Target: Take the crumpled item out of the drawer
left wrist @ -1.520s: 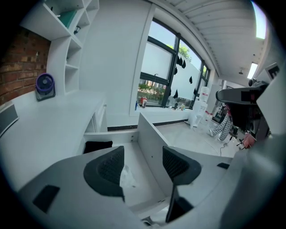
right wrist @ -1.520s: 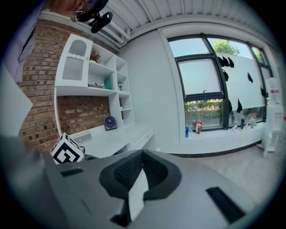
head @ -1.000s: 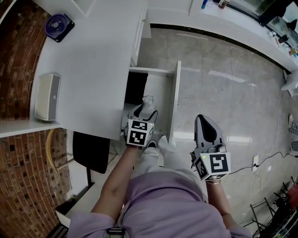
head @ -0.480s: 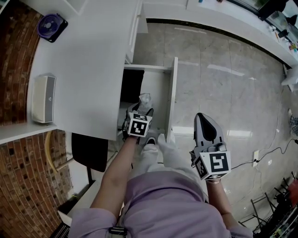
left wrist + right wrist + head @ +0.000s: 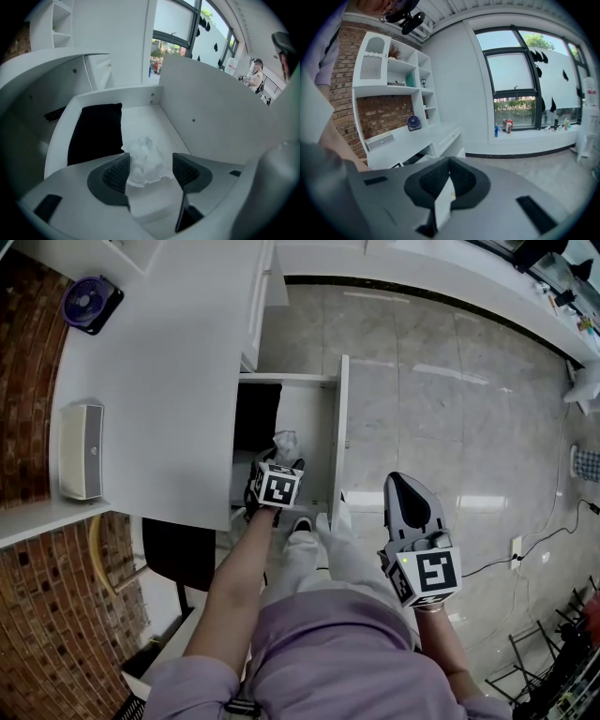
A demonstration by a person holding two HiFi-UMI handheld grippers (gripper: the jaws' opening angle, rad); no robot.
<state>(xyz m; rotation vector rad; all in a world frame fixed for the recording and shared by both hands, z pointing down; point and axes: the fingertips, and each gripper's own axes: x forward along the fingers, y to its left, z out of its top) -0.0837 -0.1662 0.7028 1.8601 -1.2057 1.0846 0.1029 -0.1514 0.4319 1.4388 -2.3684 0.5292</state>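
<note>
The crumpled item [image 5: 146,158], a white wad that looks like paper, lies on the floor of the open drawer [image 5: 140,119]. It sits toward the drawer's front and well clear of its right wall. A flat black thing [image 5: 96,133] fills the drawer's left side, and the wad's left edge is just beside it.

Our left gripper [image 5: 151,169] points steeply down into the drawer. Its jaws have just been opening and now stand wide. The wad lies between them, but the pads are not pressing on it, so we judge the step in hand to be the final approach and grasp.

To do it well, we would sink a little further, until both pads [image 5: 185,171] flank the bulk of the wad rather than its loose lower flap. Then we would close gently. The thing looks light and soft, so it should crush rather than slip, and a firm pinch on the middle should be enough.

We would keep the left pad off the black thing, so that it is not caught up with the wad. The lift should go straight up and toward the drawer's front, away from the tabletop [image 5: 169,381] that the drawer slides out from under.

Our right gripper [image 5: 447,180] has its jaws together and holds nothing. It hangs outside the drawer, beyond the drawer's front panel, and can stay there out of the way.
</note>
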